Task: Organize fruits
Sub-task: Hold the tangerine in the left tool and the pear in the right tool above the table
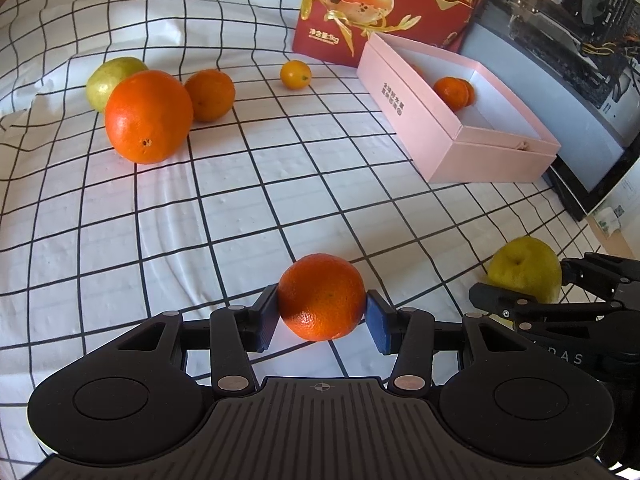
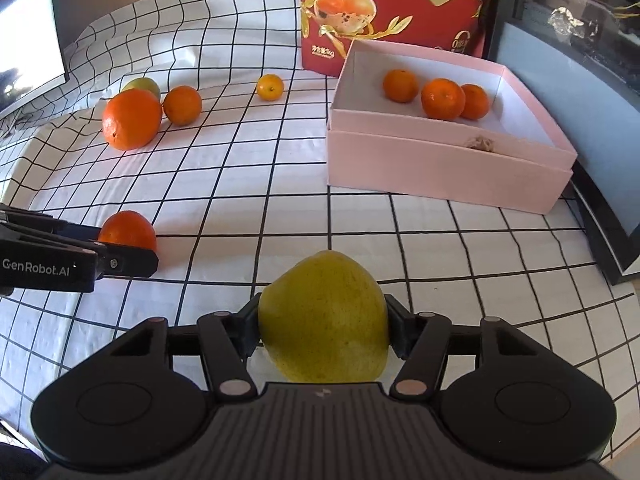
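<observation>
fruits in grasp: left hand-held gripper (image 1: 322,316) clamps a mandarin (image 1: 322,298); right hand-held gripper (image 2: 323,330) clamps a pear (image 2: 324,316).

Bright daylight washes the checked cloth (image 1: 240,200) in both views, throwing soft shadows beneath the fruit. Fisheye bending curves the grid lines toward dark, vignetted corners. Glare whitens a screen (image 2: 28,40) at left; focus stays sharp throughout.

Left gripper (image 1: 322,316) tilted downward, pads pressed on a mandarin (image 1: 322,298), right gripper (image 2: 323,326) alongside, likewise tilted, clamped on a pear (image 2: 324,316)
</observation>
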The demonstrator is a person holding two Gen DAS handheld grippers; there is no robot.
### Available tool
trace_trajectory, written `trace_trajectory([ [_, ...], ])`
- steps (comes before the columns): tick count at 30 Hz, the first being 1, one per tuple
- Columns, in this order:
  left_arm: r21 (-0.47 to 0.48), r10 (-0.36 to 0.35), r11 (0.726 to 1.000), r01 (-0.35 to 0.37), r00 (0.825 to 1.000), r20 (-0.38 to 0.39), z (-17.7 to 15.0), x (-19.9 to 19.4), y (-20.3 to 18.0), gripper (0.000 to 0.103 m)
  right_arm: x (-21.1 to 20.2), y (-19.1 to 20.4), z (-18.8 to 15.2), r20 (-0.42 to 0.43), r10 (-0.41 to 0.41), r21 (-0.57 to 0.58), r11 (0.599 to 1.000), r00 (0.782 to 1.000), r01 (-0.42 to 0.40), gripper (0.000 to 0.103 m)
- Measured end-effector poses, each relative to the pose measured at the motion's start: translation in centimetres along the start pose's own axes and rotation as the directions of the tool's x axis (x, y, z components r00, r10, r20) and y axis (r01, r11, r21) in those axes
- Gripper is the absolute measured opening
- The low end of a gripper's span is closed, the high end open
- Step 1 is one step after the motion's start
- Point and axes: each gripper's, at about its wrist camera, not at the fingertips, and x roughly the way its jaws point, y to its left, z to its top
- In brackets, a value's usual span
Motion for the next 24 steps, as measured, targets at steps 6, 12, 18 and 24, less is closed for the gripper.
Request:
trace_trajectory([
  [6,0.046,0.013,0.999,-0.013,1.0,0.009,-0.3,0.0,-0.5,0.051,0.1,-0.1,-0.2,-0.006,0.001,0.006,1.0,1.0,-0.001,0.061],
  [12,0.041,0.019,0.999,-0.019,1.0,0.006,-0.2,0.1,-0.6,0.051,-0.1,-0.6,-0.2,-0.012,0.015,0.04,0.999,1.0,-0.014,0.06],
  [18,0.031,0.02,0.999,-0.02,1.0,0.009,-0.1,0.0,-0.6,0.051,-0.4,-1.3,-0.5,-0.011,0.008,0.055,0.998,1.0,-0.008,0.06],
  [24,-0.033,-0.017,0.999,0.018,0.999,0.037,0.5,-0.3,-0.6,0.049,-1.3,-2.9,-0.4,0.005,-0.008,0.081,0.997,1.0,0.008,0.06],
])
